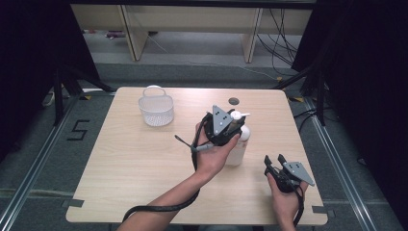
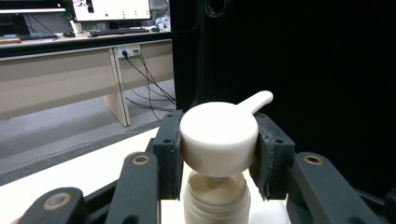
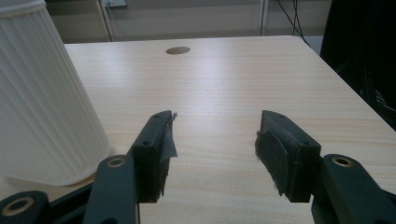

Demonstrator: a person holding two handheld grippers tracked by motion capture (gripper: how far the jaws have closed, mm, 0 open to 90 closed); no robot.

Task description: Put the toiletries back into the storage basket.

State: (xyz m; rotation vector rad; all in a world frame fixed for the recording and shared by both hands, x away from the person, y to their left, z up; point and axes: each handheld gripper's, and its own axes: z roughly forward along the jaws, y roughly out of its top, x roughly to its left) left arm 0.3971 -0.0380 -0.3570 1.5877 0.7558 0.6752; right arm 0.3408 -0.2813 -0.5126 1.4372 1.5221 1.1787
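- Pump bottle [image 1: 237, 144]: white, upright on the wooden table [image 1: 144, 159], right of centre. In the high view the left hand [image 1: 211, 156] and the left gripper [image 1: 230, 126] cover most of its upper part; only the nozzle tip and the lower body can be seen.
- Left gripper view: the pump head [image 2: 218, 137] sits between the two black jaws, both pads pressed against its sides — clamped on it. Nozzle points away and to the right. Neck and collar below are partly visible; the bottle's body is cut off at the bottom edge.
- Right gripper [image 1: 274, 162]: near the table's front right edge, well apart from the bottle's top, held in the right hand [image 1: 285, 197]. Jaws stand wide apart with nothing between them, plain in the right gripper view [image 3: 215, 140].
- Right gripper view also gives the bottle's ribbed white wall [image 3: 42, 98] at the left, top cut off, base resting on the table; the ribbing is too small to make out from the high view.
- Mesh basket [image 1: 156, 107]: white, back left of the table, well apart from the bottle. What it holds, if anything, is hard to tell.
- Round hole [image 1: 234, 101] in the tabletop behind the bottle, also seen in the right gripper view.
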